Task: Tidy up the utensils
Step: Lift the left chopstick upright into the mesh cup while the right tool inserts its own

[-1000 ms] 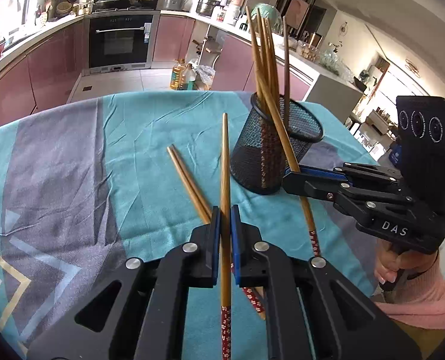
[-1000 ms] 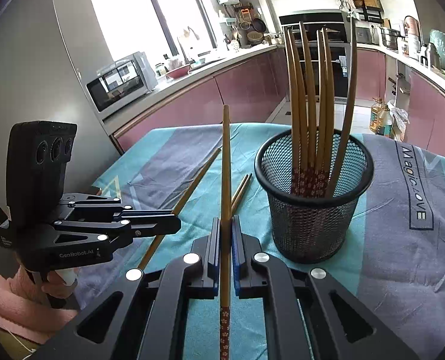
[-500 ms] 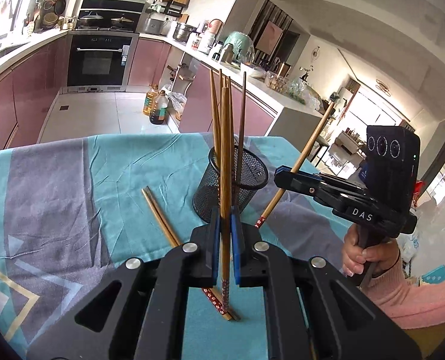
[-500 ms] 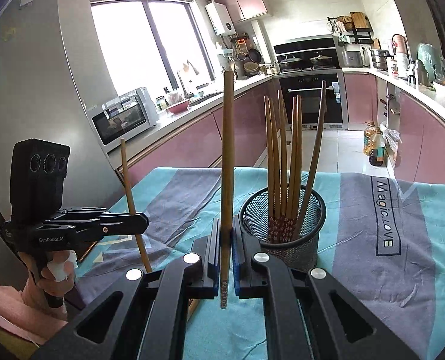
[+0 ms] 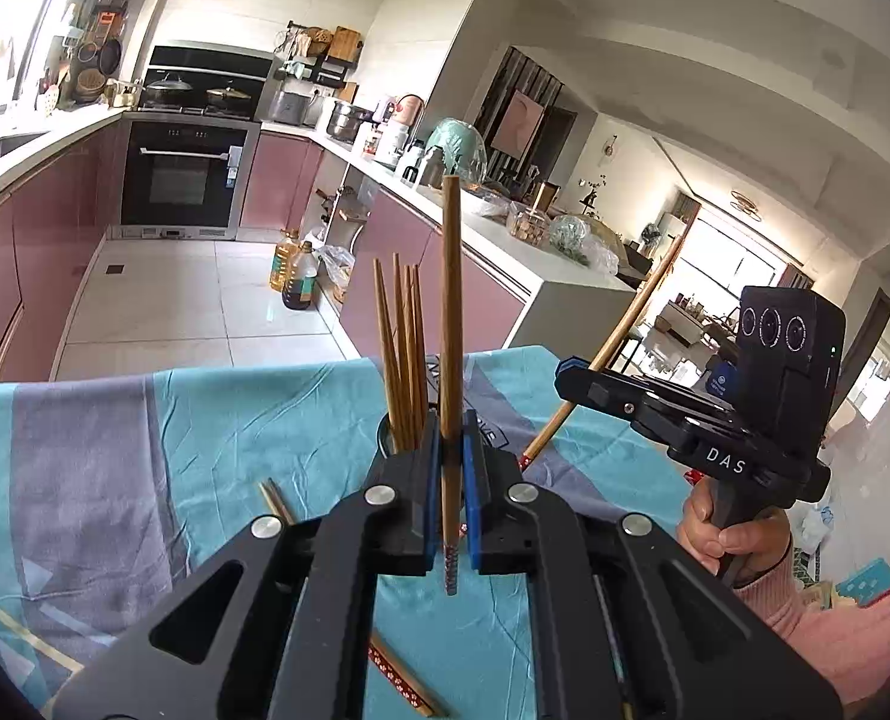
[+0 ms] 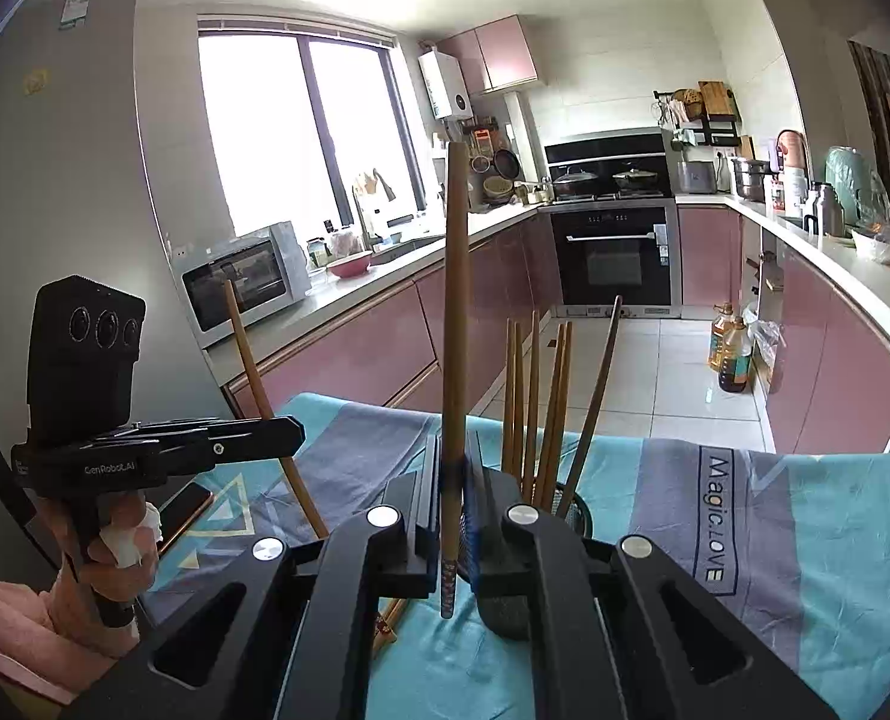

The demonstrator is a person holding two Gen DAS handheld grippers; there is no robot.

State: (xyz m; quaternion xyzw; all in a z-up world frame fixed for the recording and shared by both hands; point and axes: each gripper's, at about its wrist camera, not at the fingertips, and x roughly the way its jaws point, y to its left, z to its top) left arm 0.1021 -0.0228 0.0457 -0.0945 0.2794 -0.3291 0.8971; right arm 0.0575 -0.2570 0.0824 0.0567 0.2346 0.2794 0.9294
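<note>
My left gripper is shut on a wooden chopstick, held upright above the table. My right gripper is shut on another chopstick, also upright. Each gripper shows in the other's view: the right one with its slanted chopstick, the left one with its chopstick. The black mesh holder stands just beyond my fingers, mostly hidden, with several chopsticks standing in it; these also show in the left wrist view. A pair of loose chopsticks lies on the tablecloth below.
The table wears a teal and grey cloth. A phone lies near the table's left edge. Kitchen counters, an oven and oil bottles on the floor stand beyond the table.
Both grippers have risen and tilted up, carrying their chopsticks higher. The holder has dropped from mid-view to behind my fingers, and the table now fills less of each view.
</note>
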